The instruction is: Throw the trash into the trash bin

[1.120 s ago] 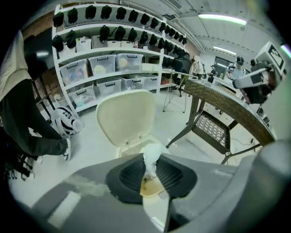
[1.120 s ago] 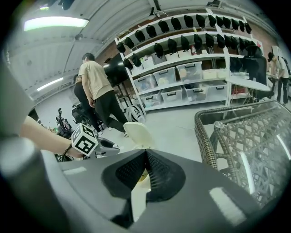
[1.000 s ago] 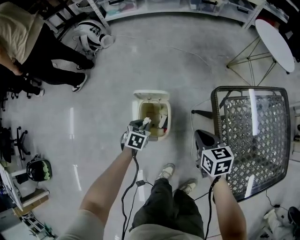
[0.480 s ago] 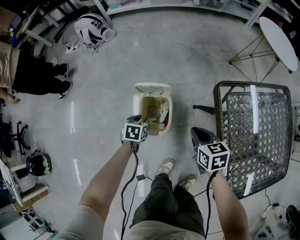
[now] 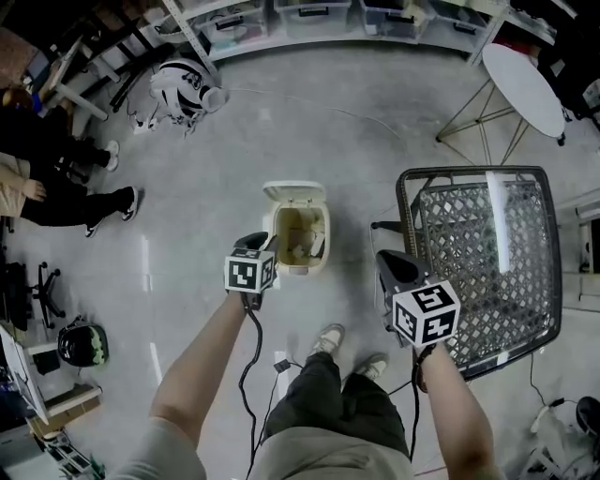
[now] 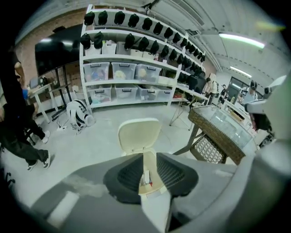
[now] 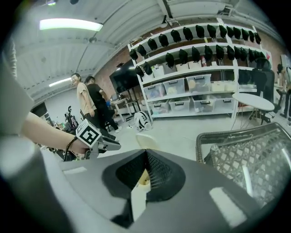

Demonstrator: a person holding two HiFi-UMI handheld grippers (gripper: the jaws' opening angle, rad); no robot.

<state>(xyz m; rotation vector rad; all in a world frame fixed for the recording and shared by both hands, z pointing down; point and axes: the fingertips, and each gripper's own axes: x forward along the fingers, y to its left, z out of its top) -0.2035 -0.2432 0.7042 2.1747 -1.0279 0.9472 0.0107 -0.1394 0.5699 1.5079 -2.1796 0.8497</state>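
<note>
Head view: looks steeply down at a grey floor, with both forearms reaching out and a gripper in each hand.
Bin (image 5: 298, 270): cream, standing on the floor just ahead of the person's shoes (image 5: 331, 339). Its lid (image 5: 295, 191) is tipped up at the far side.
Trash (image 5: 302, 242): lies inside the bin as pale scraps at the bottom. The left gripper view shows a white and red bit among them.
Left gripper (image 5: 255, 244): held over the bin's left rim and tilted down toward it. Its jaws stand a little apart and have just been closing. Nothing is between them; only the bin below shows through the gap.
Right gripper (image 5: 386, 262): to the right of the bin and clear of it, near the table's near-left corner. Its jaws are together and empty.
Table (image 5: 469, 172): dark-rimmed lattice, on the right.
Round table (image 5: 523, 77): white with thin legs, at the top right.
Shelves (image 5: 309, 14): run along the far wall and hold clear boxes.
Bystander (image 5: 66, 202): legs in black at the left edge, well apart from the bin.
White-and-black object (image 5: 186, 82): on the floor near the shelves; what it is cannot be told.
</note>
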